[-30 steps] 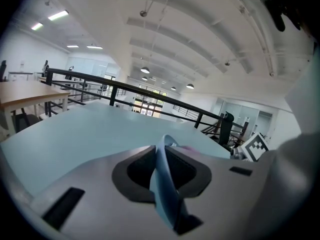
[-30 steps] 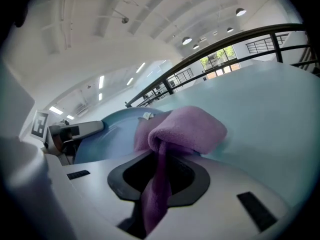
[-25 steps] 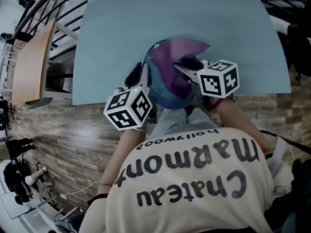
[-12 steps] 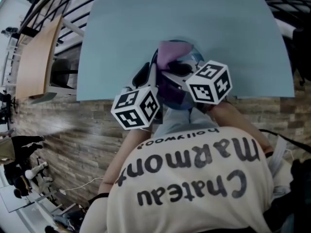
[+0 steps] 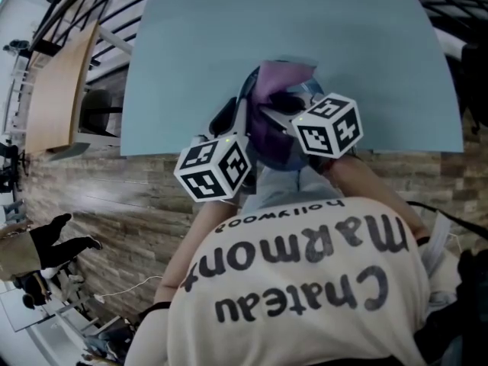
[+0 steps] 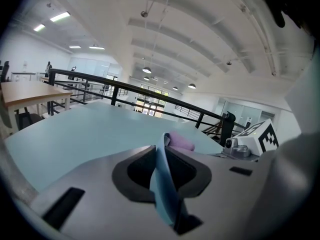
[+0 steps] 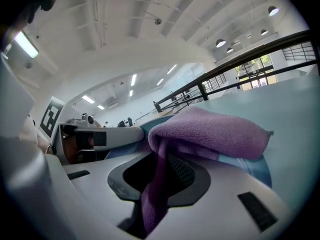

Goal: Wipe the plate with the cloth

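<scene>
A light blue plate [image 5: 299,158] is held just above the near edge of the pale blue table [image 5: 191,44]. My left gripper [image 5: 235,119] is shut on the plate's left rim [image 6: 163,184], which runs on edge between its jaws. My right gripper [image 5: 280,107] is shut on a purple cloth [image 5: 276,81], and the cloth lies bunched on the plate's face. In the right gripper view the cloth [image 7: 215,131] hangs down between the jaws [image 7: 160,170] and spreads over the blue plate [image 7: 261,173]. From the left gripper view a corner of the cloth [image 6: 180,141] shows past the rim.
A wooden desk [image 5: 53,97] stands left of the table, beside black railings [image 5: 91,6]. The person's torso in a cream printed shirt [image 5: 305,280] fills the lower head view. The floor [image 5: 99,212] is wood-patterned. A person [image 5: 42,250] stands at the lower left.
My right gripper has slid leftward over the plate with the cloth, rolling a little; the cloth is now bunched tighter. The left gripper keeps the plate still.
</scene>
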Demonstrator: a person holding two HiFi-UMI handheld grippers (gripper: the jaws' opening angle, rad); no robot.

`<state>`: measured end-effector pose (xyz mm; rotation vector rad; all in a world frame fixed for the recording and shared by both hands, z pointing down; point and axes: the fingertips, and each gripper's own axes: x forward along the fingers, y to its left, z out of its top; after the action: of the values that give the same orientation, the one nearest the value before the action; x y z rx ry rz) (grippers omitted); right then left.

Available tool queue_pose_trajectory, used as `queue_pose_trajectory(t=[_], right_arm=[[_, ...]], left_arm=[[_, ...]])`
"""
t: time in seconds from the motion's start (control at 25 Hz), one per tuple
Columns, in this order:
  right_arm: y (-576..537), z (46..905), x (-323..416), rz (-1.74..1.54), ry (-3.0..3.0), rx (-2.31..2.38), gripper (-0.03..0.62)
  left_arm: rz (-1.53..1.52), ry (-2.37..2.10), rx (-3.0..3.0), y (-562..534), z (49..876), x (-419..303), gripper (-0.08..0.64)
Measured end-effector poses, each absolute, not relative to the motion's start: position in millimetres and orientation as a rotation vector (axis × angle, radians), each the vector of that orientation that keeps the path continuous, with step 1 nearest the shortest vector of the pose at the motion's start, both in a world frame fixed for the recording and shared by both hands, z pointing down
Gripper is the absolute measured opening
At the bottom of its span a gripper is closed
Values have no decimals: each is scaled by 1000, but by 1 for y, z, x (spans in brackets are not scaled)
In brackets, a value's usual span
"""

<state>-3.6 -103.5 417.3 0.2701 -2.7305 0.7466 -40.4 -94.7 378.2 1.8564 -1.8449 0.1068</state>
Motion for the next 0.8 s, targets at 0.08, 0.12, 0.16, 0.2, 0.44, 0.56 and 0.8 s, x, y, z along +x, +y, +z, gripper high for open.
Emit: queue_pose_trajectory(t=[0.08,0.12,0.16,0.2,0.44,0.56,0.8], right_arm=[[-108,420,-1,768,-2729,299,83],[-110,422,0,780,-2725,314,83],[-113,424,2,789,-2719,331,83],[-117,426,3,798,-2712,347,83],[-129,440,16,873,-2677,449,83],[-134,446,21,887,-2661,492,83],[-143,462,36,893,-2596,582,83]], left_arm=[[107,-1842,1858,-95,378,-40,52],[106,-1841,1857,-94,379,-41,52],[105,-1841,1856,-94,379,-42,52],[106,-1842,1854,-94,380,-43,52],[107,-1838,1856,-93,381,-45,51],[101,-1835,1854,-92,381,-46,51],[85,-1834,1851,-90,382,-50,51]])
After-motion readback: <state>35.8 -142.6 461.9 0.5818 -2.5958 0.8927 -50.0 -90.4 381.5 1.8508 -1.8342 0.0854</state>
